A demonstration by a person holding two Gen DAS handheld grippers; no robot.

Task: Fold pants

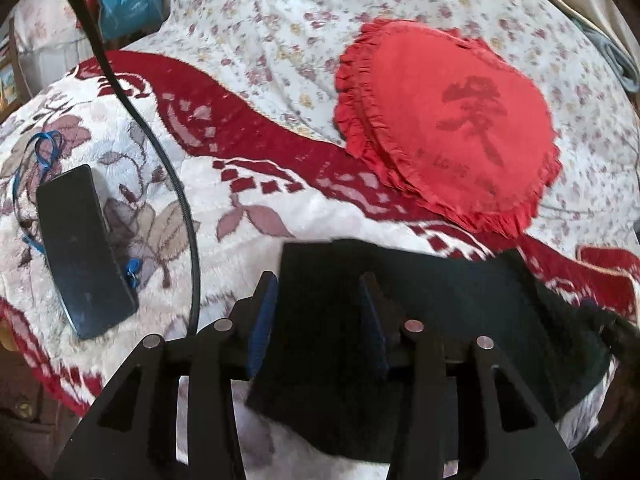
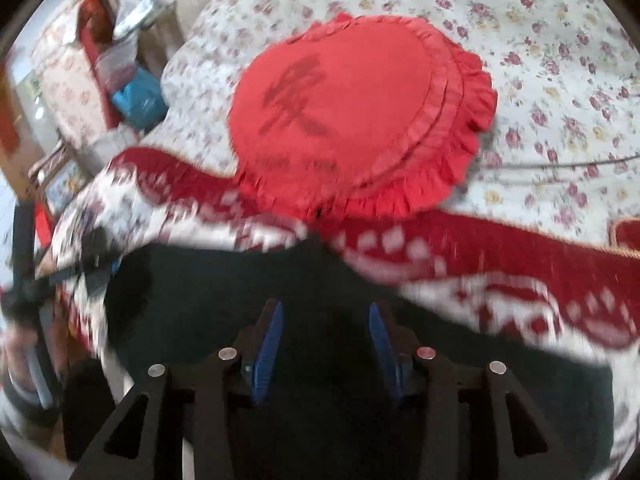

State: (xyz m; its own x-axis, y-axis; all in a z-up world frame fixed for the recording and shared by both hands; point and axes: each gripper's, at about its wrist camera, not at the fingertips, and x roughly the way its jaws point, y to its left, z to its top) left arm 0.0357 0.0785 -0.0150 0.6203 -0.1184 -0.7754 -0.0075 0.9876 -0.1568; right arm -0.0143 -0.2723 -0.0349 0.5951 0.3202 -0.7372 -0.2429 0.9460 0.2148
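Observation:
The black pants [image 1: 432, 304] lie folded on the white and red blanket [image 1: 224, 184] at the near edge of the bed. My left gripper [image 1: 320, 280] is open, its blue-padded fingers [image 1: 264, 312] standing over the left end of the pants with nothing between them. In the right wrist view the pants [image 2: 248, 280] spread dark under my right gripper [image 2: 326, 306], which is open above the cloth. That view is blurred.
A red frilled heart cushion [image 1: 448, 128] lies beyond the pants on the floral sheet [image 1: 260, 28], also in the right wrist view [image 2: 352, 112]. A black phone [image 1: 80, 248] and a black cable [image 1: 176, 184] lie left. A blue bag [image 1: 128, 0] stands beside the bed.

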